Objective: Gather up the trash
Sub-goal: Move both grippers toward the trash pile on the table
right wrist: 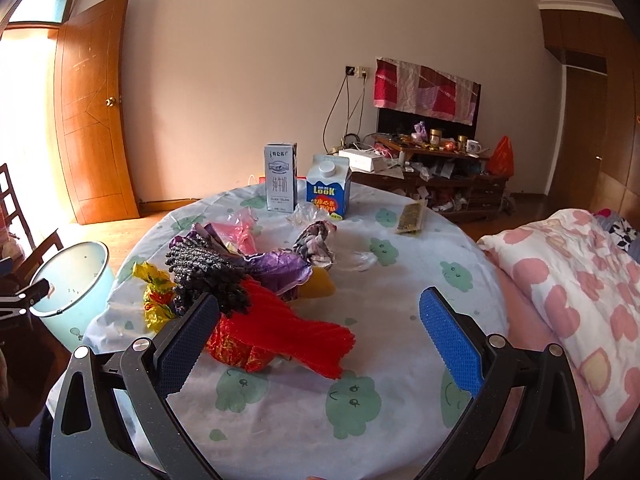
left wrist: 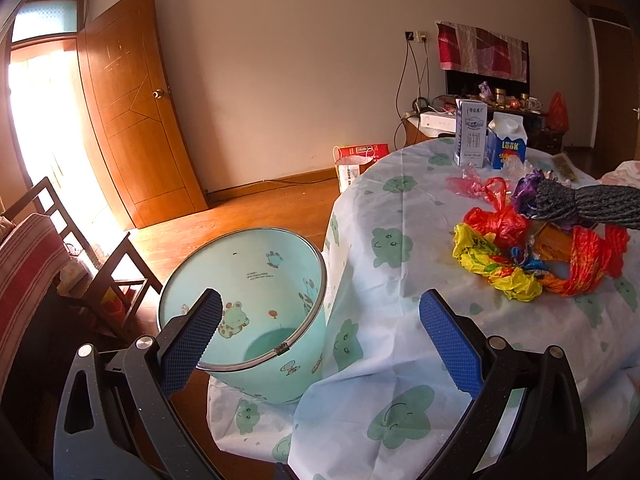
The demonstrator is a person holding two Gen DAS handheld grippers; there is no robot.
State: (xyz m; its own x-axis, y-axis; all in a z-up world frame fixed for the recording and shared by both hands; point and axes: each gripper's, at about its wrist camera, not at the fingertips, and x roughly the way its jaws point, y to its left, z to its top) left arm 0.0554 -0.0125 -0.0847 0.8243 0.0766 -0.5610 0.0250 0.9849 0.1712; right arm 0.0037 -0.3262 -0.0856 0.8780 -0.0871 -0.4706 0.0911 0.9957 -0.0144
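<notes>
A heap of crumpled trash lies on the round table (right wrist: 280,420): a red crinkled bag (right wrist: 280,332), a yellow bag (left wrist: 492,264), a purple wrapper (right wrist: 276,268) and a dark grey knitted bundle (right wrist: 204,276) on top. My right gripper (right wrist: 320,336) is open just above the cloth, its left finger beside the red bag, holding nothing. My left gripper (left wrist: 320,340) is open at the table's left edge, with its left finger over a pale blue cartoon bin (left wrist: 248,300) that stands on the floor against the cloth. The bin's inside looks bare.
A tall white milk carton (right wrist: 280,184) and a blue carton (right wrist: 328,192) stand at the table's far side, with clear plastic (right wrist: 304,212), a patterned rag (right wrist: 316,244) and a flat packet (right wrist: 412,218) nearby. A quilted bed (right wrist: 560,280) borders the right. A wooden chair (left wrist: 80,248) stands left.
</notes>
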